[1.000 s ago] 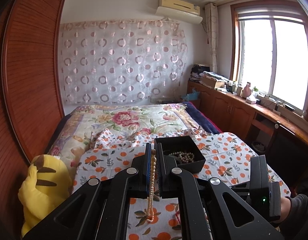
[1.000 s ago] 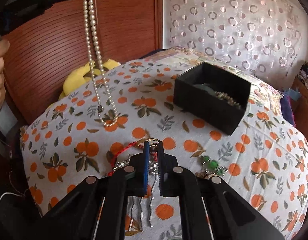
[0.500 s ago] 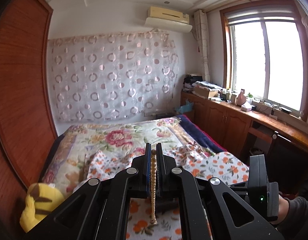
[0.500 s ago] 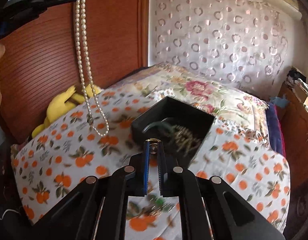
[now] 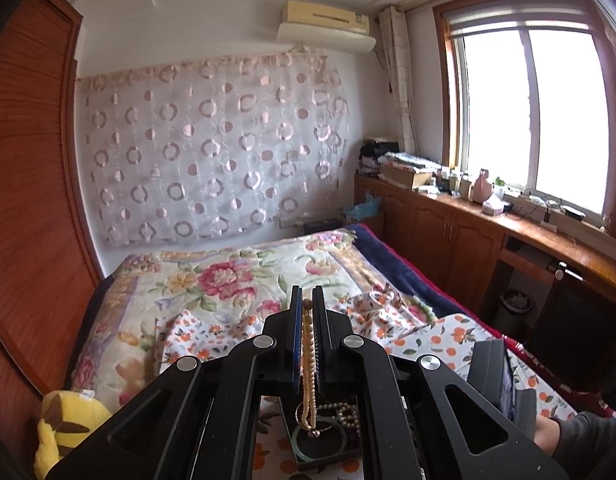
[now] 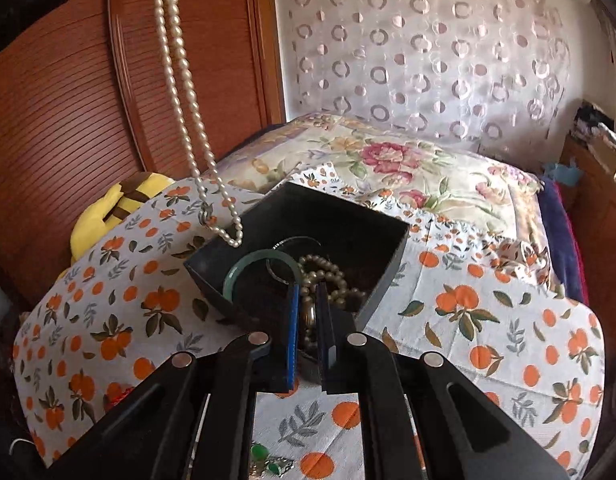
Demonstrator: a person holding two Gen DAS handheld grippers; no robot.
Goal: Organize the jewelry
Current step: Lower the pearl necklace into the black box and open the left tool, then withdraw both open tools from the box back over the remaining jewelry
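Left tongs [image 5: 303, 312] clamp the pearl necklace [image 6: 183, 80], dangling it over the black box [image 6: 388, 236] for release (lowest loop at rim). Right tongs [image 6: 306, 312] nearly closed on a small metal piece.

Daylight is pouring in through the window [image 5: 528, 120], blowing its panes out to plain white and leaving the ceiling and far wall softly lit. The fisheye is bending the wardrobe [image 5: 27, 200] and window frame into curves, with dark vignetting creeping in at the corners. In the right wrist view the black box [image 6: 308, 232] is sitting sharp, but its shadowed inside is staying murky, and the near gripper arms are perhaps going slightly soft.
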